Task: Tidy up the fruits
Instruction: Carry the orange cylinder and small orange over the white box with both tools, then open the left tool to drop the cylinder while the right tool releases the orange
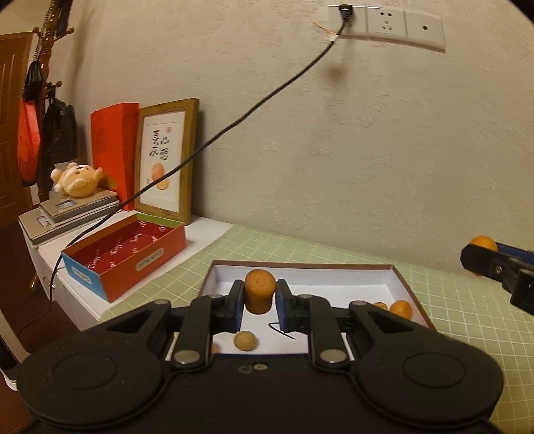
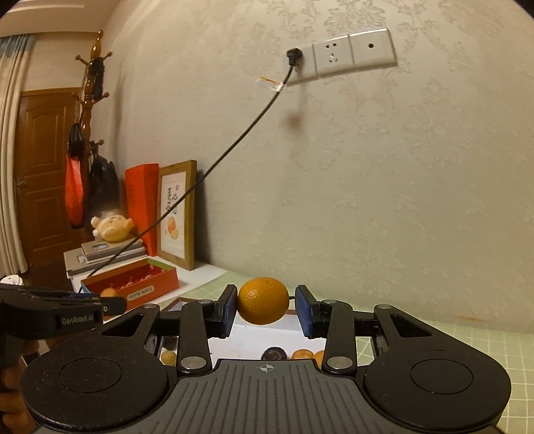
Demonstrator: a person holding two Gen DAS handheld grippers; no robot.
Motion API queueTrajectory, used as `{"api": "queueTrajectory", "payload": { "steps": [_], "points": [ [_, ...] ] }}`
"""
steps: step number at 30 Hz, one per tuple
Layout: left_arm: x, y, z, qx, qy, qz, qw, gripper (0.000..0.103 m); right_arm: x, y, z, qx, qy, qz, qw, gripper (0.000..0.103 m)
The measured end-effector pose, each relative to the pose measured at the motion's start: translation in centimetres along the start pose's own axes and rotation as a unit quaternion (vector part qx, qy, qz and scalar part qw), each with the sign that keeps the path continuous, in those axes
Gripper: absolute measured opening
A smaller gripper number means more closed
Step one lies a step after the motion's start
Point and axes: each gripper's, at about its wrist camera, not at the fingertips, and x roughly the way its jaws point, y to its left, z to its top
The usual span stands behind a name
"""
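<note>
Blue pads of my left gripper [image 1: 259,302] press on both sides of a small orange fruit [image 1: 260,295] with a flat top, so the jaws are closed on it, in the lower middle of the left wrist view. My right gripper [image 2: 263,310] holds a round orange [image 2: 263,300] at the middle of the right wrist view; its left pad touches the peel, on the right side I see a thin gap, so I cannot tell how firmly it is clamped.

Just under and behind the left jaws lies a shallow white tray [image 1: 393,287] with a brown rim. In it I see a pale round fruit [image 1: 245,340] near the lower edge and small orange fruits [image 1: 400,308] at its right side. The tray stands on a green gridded mat [image 1: 450,300] that covers the worktop.

Further, at the left of the frame, an open red box [image 1: 147,263] stands on a white surface. Behind it are stacked scales [image 1: 76,210] with a plush toy [image 1: 78,180] on top, a red carton [image 1: 111,150] and a wooden picture frame [image 1: 168,160] leaning on the wall. Farthest, a black cable [image 1: 233,123] goes up to the wall socket [image 1: 387,25] in the upper right.
</note>
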Motion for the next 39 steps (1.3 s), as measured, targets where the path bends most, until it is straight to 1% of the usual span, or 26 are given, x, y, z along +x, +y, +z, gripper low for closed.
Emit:
{"api": "queueTrajectory", "payload": {
  "steps": [12,19,30,33,34,36,39],
  "points": [
    [2.3,1.7,0.8,-0.017,0.012,0.015,0.9997,0.010,2.5,0.8,-0.6,-0.001,0.014,0.007,1.000,0.038],
    [4.2,2.1,0.8,-0.018,0.027,0.022,0.9992,0.010,4.9,0.7,-1.0,0.003,0.034,0.005,0.999,0.038],
    [7.9,2.1,0.5,-0.010,0.054,0.023,0.9982,0.010,9.9,-1.7,-2.1,0.042,0.110,-0.010,0.993,0.038],
    [9.3,1.9,0.2,-0.004,0.067,0.023,0.9975,0.010,11.0,-2.3,-2.5,0.049,0.130,-0.013,0.990,0.038],
    [9.9,1.8,0.0,-0.002,0.075,0.020,0.9970,0.012,11.4,-2.5,-2.7,0.050,0.139,-0.015,0.989,0.038],
    [10.6,1.6,-0.4,0.001,0.085,0.025,0.9961,0.012,12.2,-2.7,-3.1,0.053,0.156,-0.018,0.986,0.038],
    [11.1,1.4,-0.7,0.007,0.092,0.025,0.9954,0.012,13.2,-3.0,-3.7,0.056,0.176,-0.025,0.983,0.038]
  ]
}}
